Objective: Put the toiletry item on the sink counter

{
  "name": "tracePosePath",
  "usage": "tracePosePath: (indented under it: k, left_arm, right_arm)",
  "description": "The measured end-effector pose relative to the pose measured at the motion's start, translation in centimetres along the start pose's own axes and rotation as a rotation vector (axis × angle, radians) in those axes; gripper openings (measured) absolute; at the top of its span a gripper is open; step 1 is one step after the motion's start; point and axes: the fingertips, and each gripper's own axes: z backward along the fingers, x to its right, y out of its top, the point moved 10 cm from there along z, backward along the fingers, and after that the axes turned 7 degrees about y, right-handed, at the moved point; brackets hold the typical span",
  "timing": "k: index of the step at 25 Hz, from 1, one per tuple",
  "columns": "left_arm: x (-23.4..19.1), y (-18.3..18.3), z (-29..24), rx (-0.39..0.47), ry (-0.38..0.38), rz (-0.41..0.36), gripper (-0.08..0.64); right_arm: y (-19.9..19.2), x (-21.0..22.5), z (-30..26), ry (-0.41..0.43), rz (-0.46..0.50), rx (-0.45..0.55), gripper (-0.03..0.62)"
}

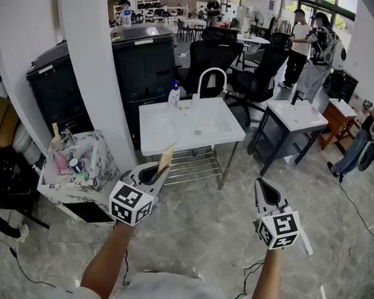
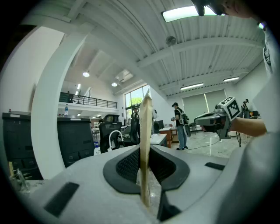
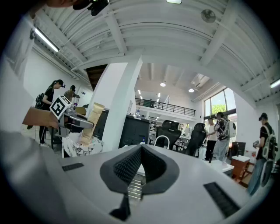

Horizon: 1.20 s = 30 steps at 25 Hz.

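In the head view, my left gripper (image 1: 156,171) is shut on a thin, flat beige toiletry packet (image 1: 166,157) that sticks up out of the jaws. In the left gripper view the packet (image 2: 145,135) stands edge-on, pinched between the dark pads of the gripper (image 2: 146,153). It is held in the air in front of the white sink counter (image 1: 160,129), short of its near edge. My right gripper (image 1: 264,186) hovers over the floor to the right, shut with nothing in it; its jaws (image 3: 141,151) meet at the tip. From the right gripper view the packet (image 3: 91,122) shows at left.
The counter carries an arched white faucet (image 1: 212,78) and a soap bottle (image 1: 174,95). A marble-patterned box (image 1: 104,173) of toiletries stands at left by a white pillar (image 1: 97,78). A second sink stand (image 1: 295,117), office chairs (image 1: 210,59) and people are behind.
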Motion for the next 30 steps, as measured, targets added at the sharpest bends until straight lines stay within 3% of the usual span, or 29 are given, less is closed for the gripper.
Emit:
tracePosePath:
  k: [14,24,30]
  left_arm:
    - [-0.8,-1.0,-0.8,-0.012,0.021,0.017,0.048]
    - [3.0,-1.8,-1.8,-0.024,0.099,0.076,0.048]
    - [2.8,-1.7,-4.9,-0.047,0.131,0.086,0.048]
  right_arm:
    - [-0.4,0.9,-1.2,0.003,-0.076,0.051,-0.003]
    - [-3.8,4.7,0.5,0.076,-0.104,0.016,-0.003]
    - [-4.5,7.3,-1.4,0.101,-0.102,0.008,-0.003]
